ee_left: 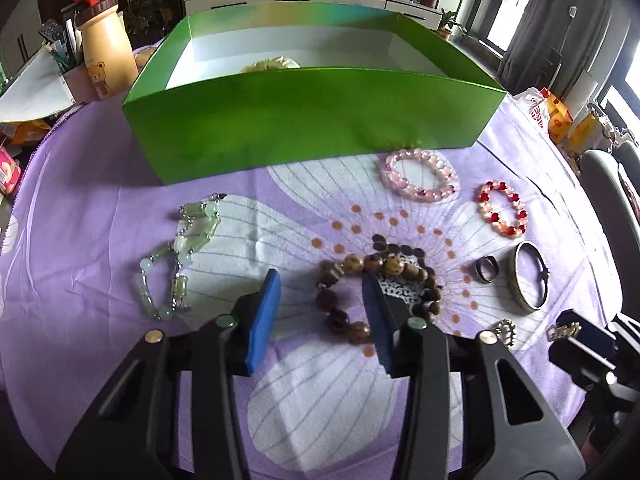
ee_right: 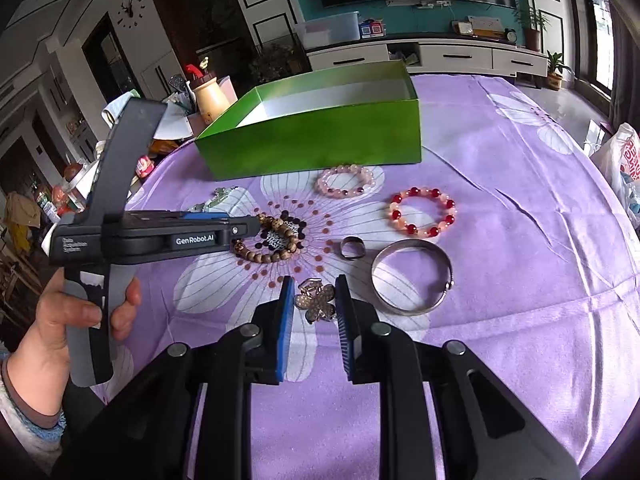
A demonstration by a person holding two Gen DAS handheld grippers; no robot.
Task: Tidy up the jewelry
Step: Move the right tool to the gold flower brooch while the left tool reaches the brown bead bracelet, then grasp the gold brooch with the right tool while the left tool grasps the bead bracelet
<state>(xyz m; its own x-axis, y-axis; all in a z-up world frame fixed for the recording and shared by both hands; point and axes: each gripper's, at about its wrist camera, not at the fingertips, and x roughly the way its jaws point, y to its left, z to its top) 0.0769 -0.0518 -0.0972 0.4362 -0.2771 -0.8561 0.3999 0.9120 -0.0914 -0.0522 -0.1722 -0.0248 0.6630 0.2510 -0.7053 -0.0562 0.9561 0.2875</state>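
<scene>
bare cloth (ee_right: 500,184) right of green box (ee_right: 320,140); jewelry probably crowds its front.

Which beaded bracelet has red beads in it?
The red-and-pale bracelet, right of the all-pink bracelet; the wooden one is brown.

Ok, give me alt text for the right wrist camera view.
The right gripper closes on a flower-shaped metal brooch on a purple floral tablecloth. Beyond lie a silver bangle, beaded bracelets and an open green box; a hand holds the left gripper over brown wooden beads.
</scene>
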